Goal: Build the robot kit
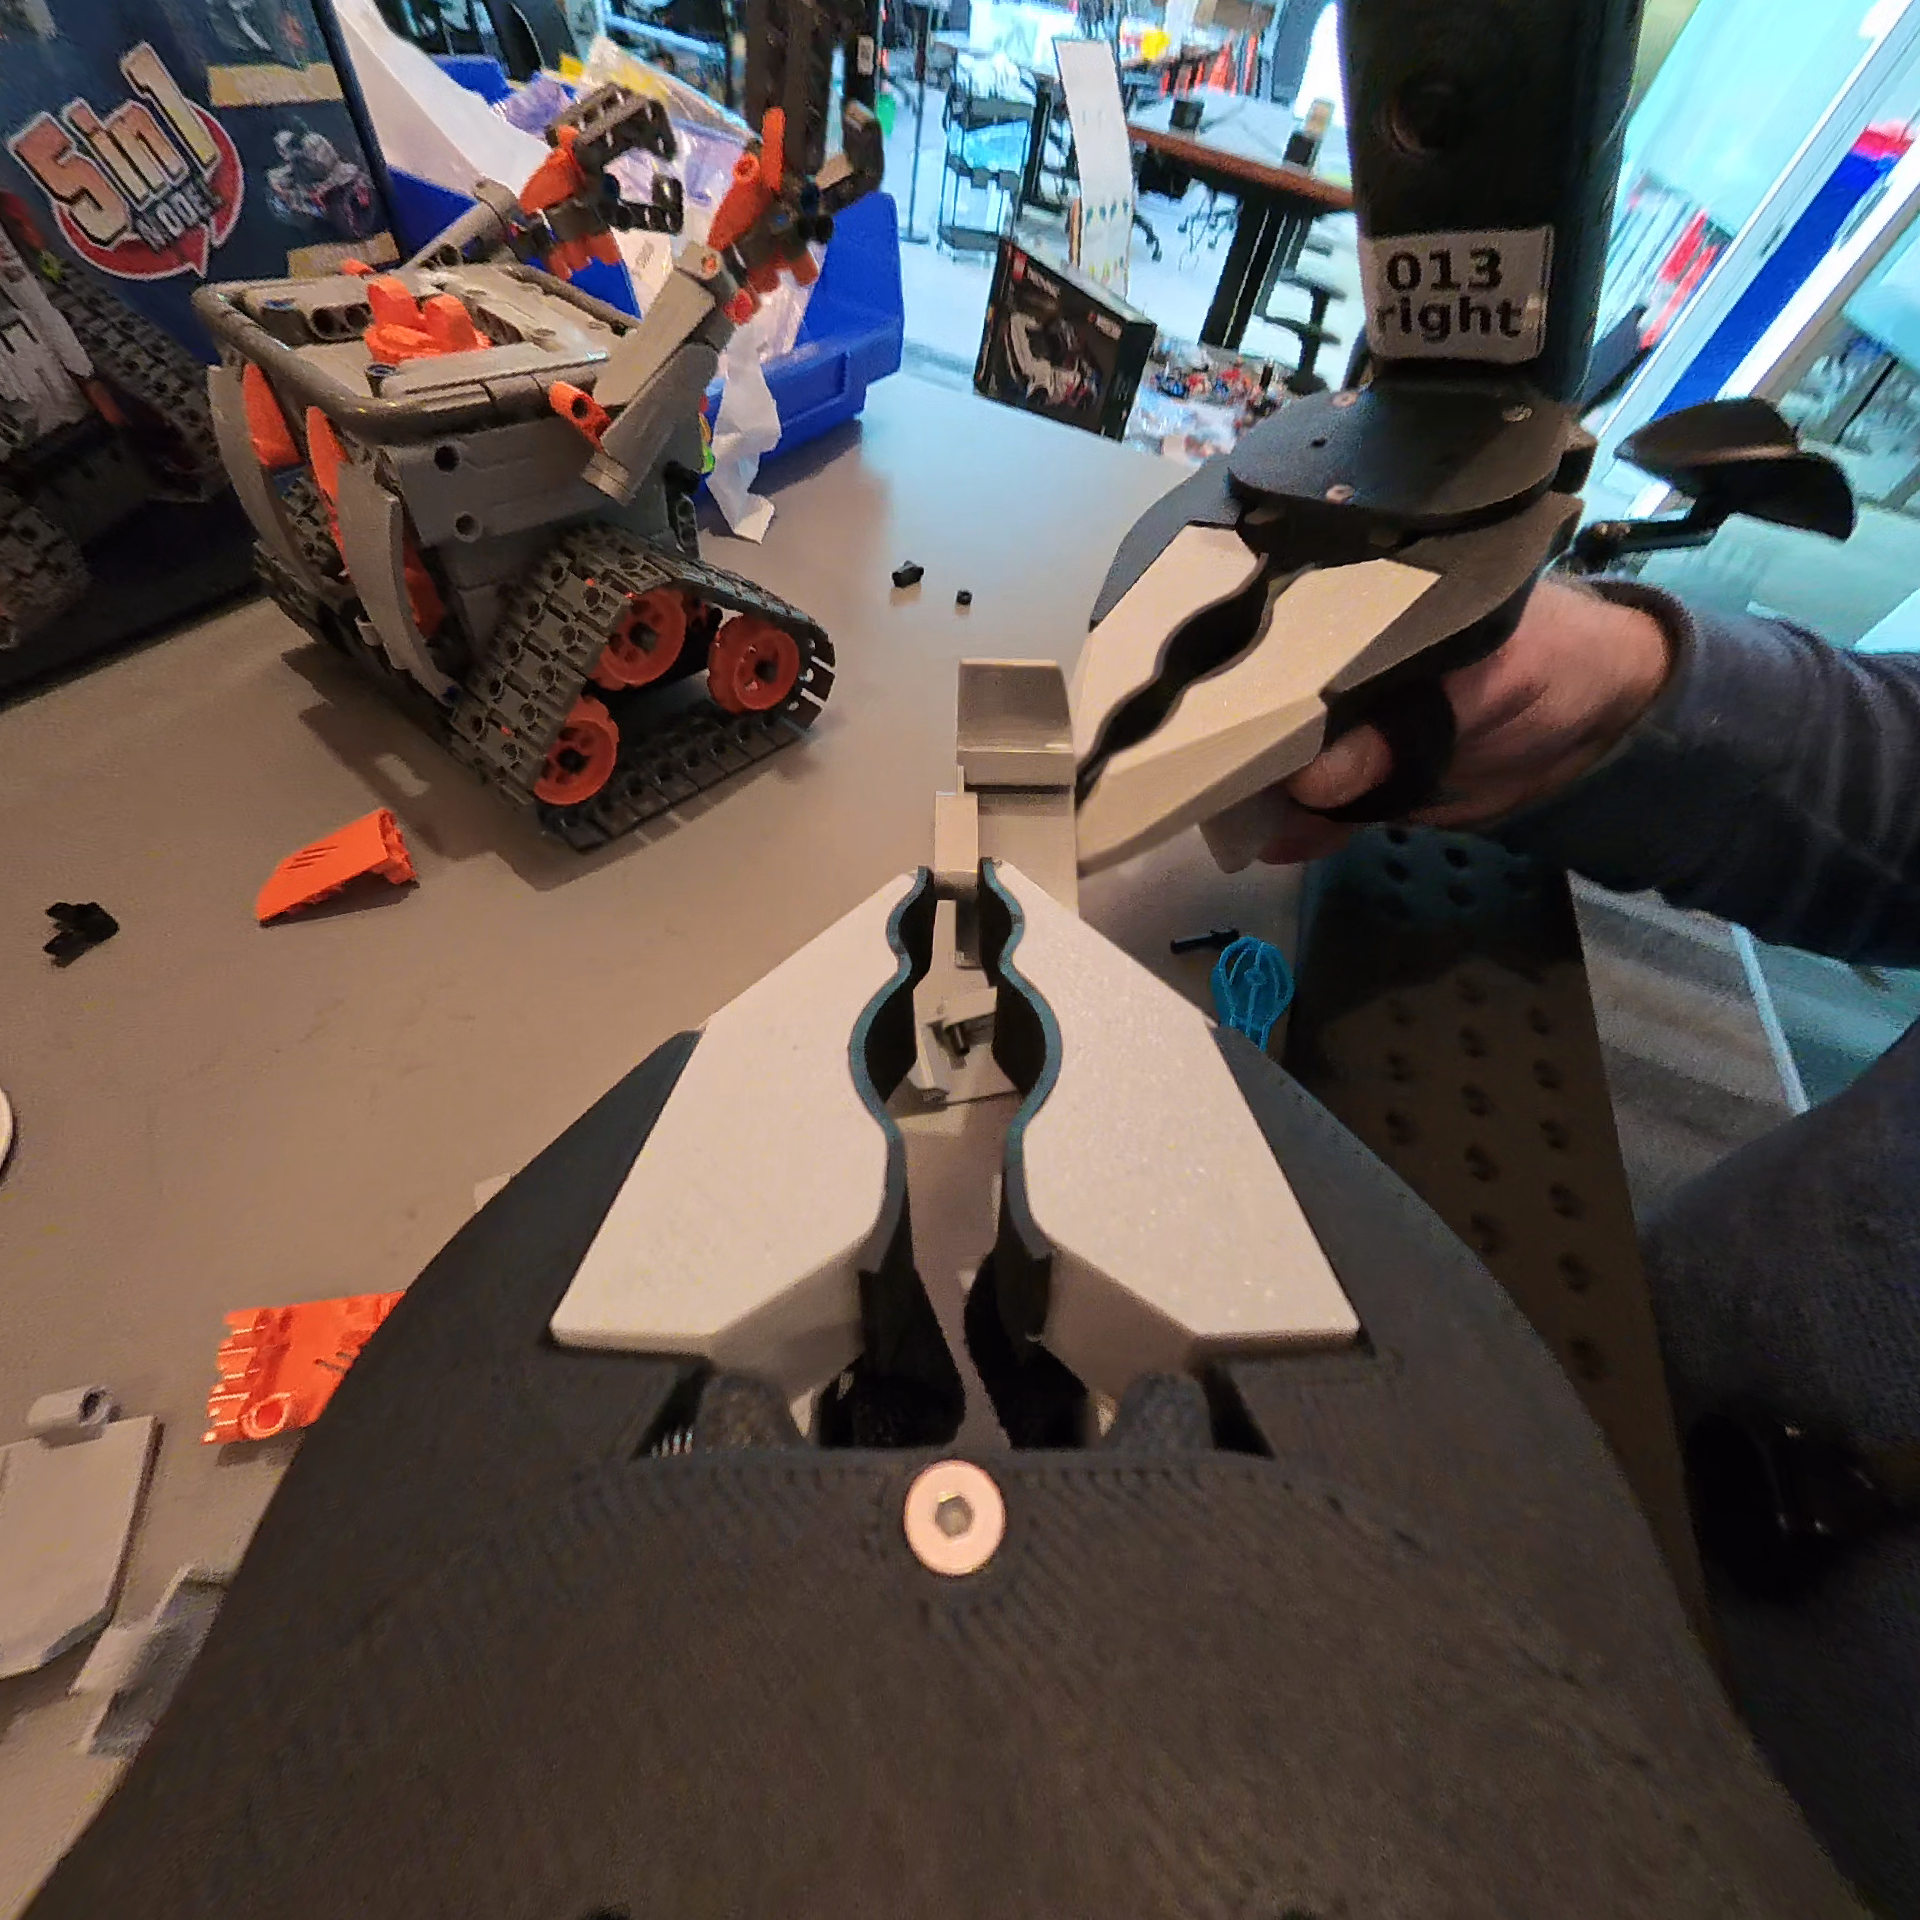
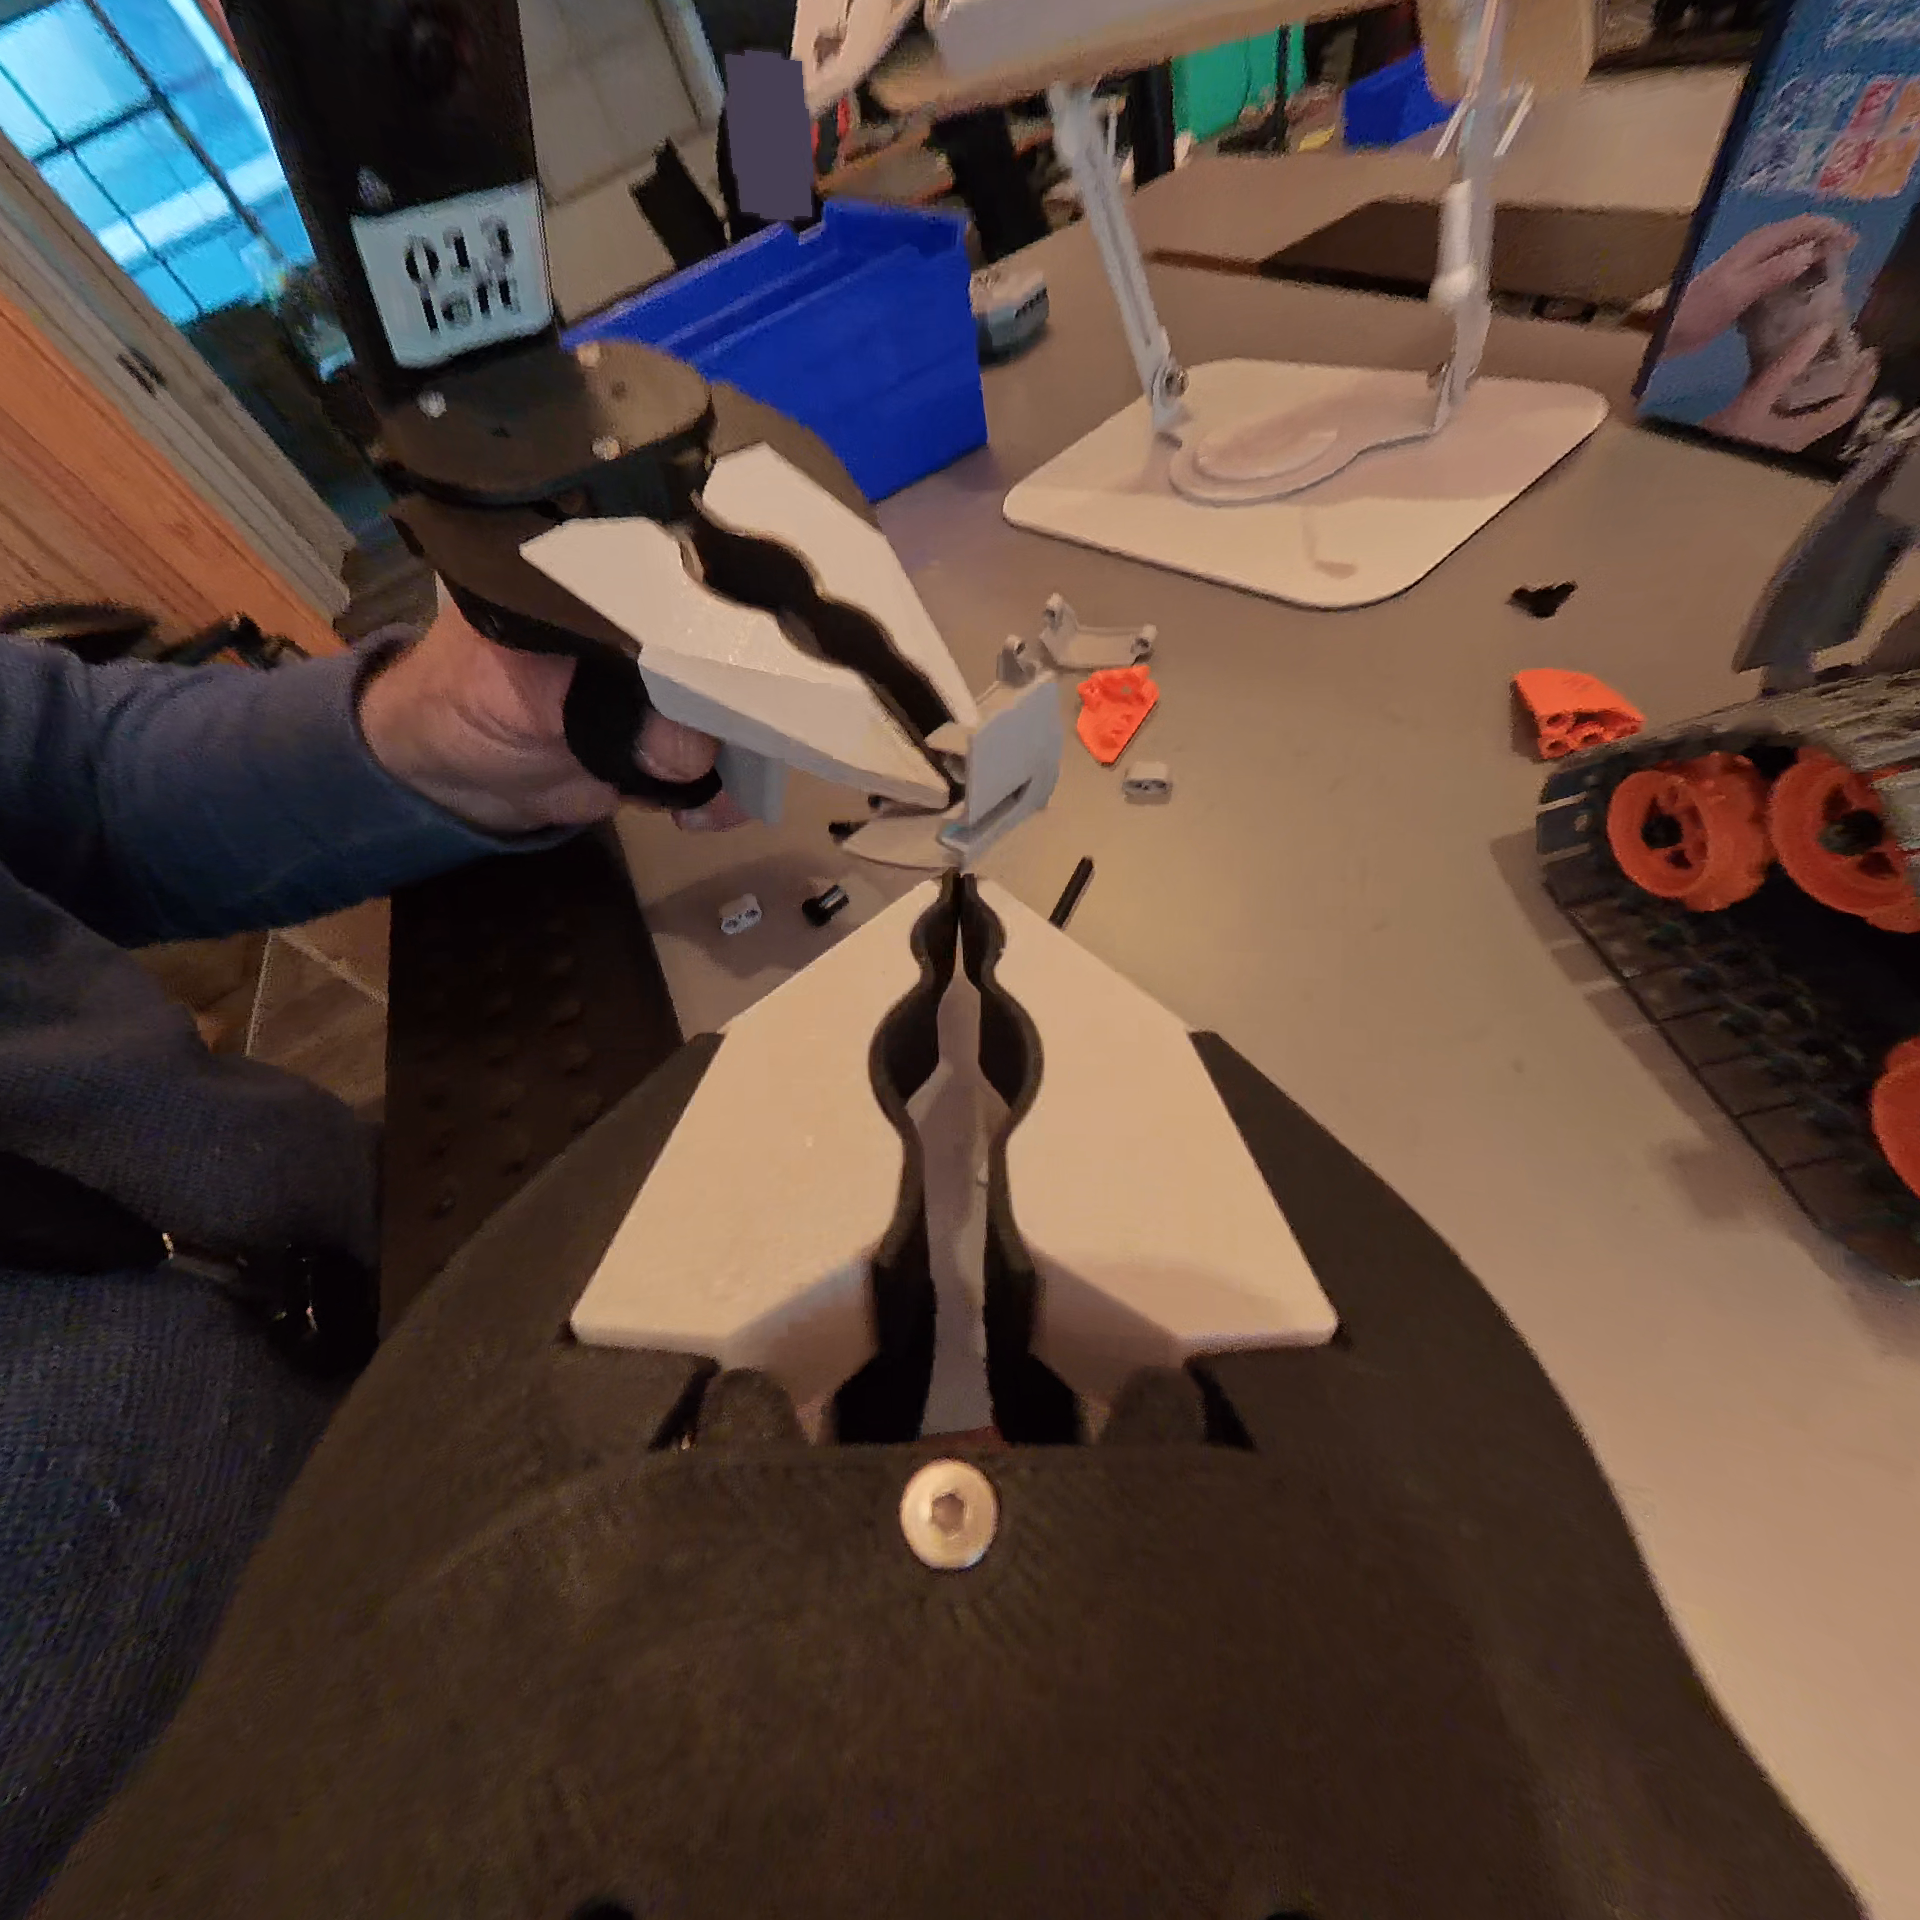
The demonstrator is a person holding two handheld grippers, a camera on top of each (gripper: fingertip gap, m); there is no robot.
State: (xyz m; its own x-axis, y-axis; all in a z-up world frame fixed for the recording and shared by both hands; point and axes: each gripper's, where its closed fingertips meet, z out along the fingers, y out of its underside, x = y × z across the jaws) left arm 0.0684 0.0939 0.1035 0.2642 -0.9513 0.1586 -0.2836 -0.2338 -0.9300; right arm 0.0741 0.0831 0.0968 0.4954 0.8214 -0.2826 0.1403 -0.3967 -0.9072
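Note:
My left gripper (image 1: 956, 888) is shut on a grey plastic panel piece (image 1: 1013, 717), which sticks out forward past its fingertips above the grey table (image 1: 312, 1091). In the right wrist view the left gripper (image 2: 940, 784) holds the same panel (image 2: 1013, 748) up in the air. My right gripper (image 2: 958, 883) has its jaws together, with the tips right at the panel's lower edge. I cannot tell whether it grips the panel. In the left wrist view the right gripper (image 1: 1081, 831) touches the panel's right side, and a hand (image 1: 1507, 707) holds its handle.
A grey and orange tracked toy vehicle (image 1: 499, 499) stands at the back left, and also shows in the right wrist view (image 2: 1766, 831). Loose orange pieces (image 1: 332, 868), a grey panel (image 1: 62, 1527), small black pins (image 1: 909, 571), a blue bin (image 2: 831, 322) and a white stand (image 2: 1299, 488) are on the table. Both grippers' tips are close together, under 4 cm apart.

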